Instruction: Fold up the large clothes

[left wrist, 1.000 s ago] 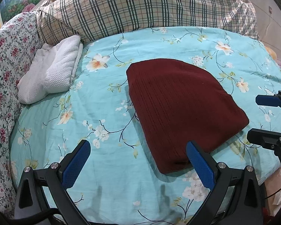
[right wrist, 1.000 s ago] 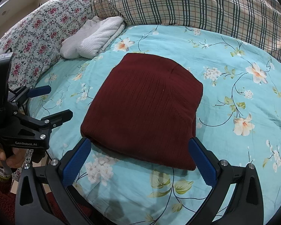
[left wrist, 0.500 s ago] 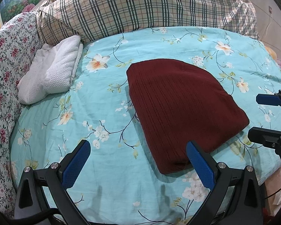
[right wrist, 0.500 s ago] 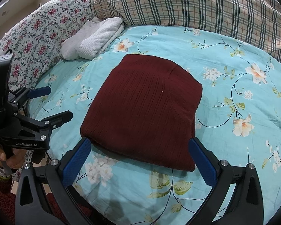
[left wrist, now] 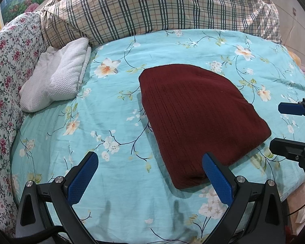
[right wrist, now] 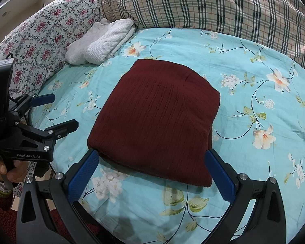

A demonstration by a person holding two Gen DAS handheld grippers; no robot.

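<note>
Our left tongs (left wrist: pixel 150 174) and right tongs (right wrist: pixel 152 172), both spread wide and empty, hover before the folded maroon ribbed-knit sweater (right wrist: pixel 158 122); we should only square its edges.

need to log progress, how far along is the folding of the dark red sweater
Looks done: the dark red sweater lies as a compact folded block on the floral bedsheet. In hand: nothing; the left gripper and right gripper are both open and apart from it. Left: nothing obvious, perhaps stacking beside the white folded cloth.
</note>
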